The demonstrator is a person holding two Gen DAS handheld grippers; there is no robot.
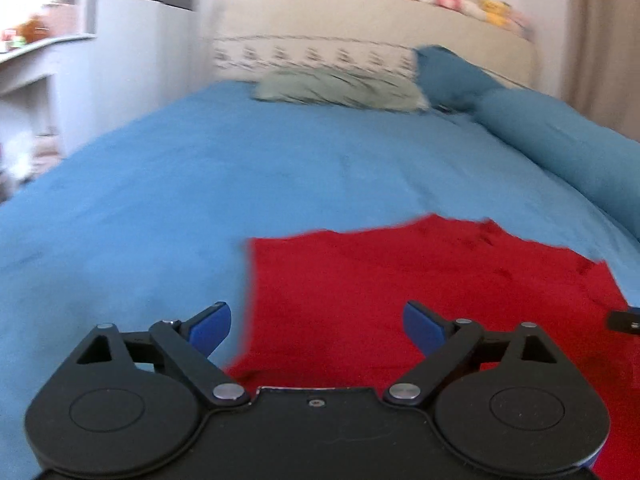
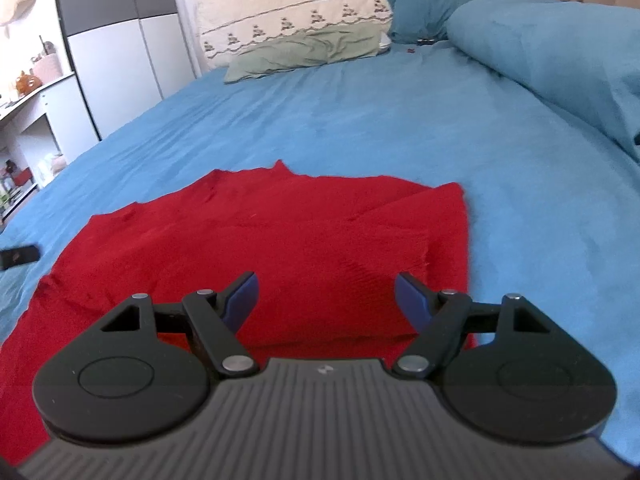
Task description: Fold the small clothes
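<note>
Right gripper [image 2: 324,300]: jaws spread wide, nothing between the blue pads, poised above the near right part of the red garment. Left gripper [image 1: 316,328]: jaws likewise wide apart and empty, above the garment's near left edge; whether either touches the cloth cannot be told.

Bed [image 2: 360,120]: blue sheet, lightly creased, carries everything below.

Duvet [image 2: 560,52]: blue, rolled in a bulky heap along the bed's right side.

Red garment [image 2: 260,240]: knit, ribbed texture, lying flat on the sheet at the near end of the bed; roughly squared outline, straight right edge, a diagonal fold line running across its right portion, a small peak on the far edge. No label visible.

Pillows: cream with an embroidered band [image 2: 296,28]; green one [image 2: 304,54] in front of it; blue one [image 2: 424,8] to the right.

Writing: none legible.

Containers: none distinguishable.
</note>
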